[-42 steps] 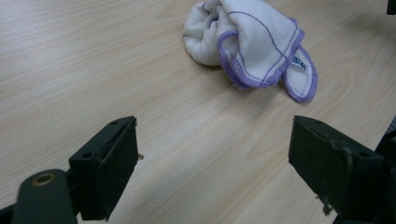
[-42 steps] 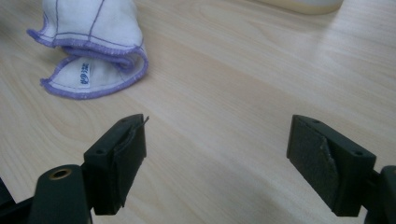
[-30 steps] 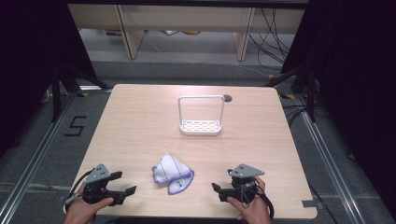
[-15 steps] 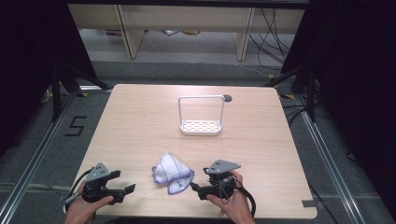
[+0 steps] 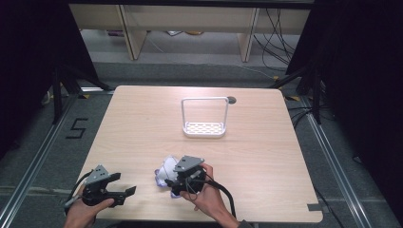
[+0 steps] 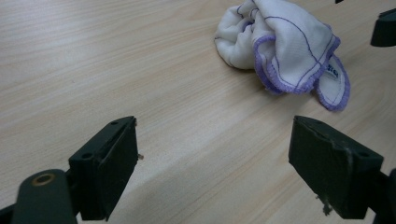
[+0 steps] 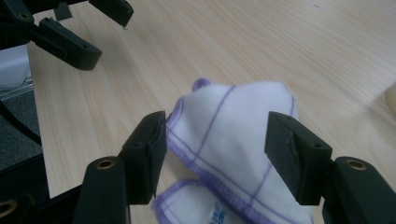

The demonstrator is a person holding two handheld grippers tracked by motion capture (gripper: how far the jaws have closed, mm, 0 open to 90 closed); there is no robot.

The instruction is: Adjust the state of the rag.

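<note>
Cloth (image 7: 233, 140) between right gripper (image 7: 215, 154) jaws

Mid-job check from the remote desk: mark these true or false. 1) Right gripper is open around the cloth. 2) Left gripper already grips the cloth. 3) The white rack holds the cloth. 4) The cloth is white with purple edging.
1) True: the right gripper has its jaws apart on either side of the cloth.
2) False: the left gripper is open over bare table, short of the cloth.
3) False: the white rack stands empty, farther back.
4) True.
</note>
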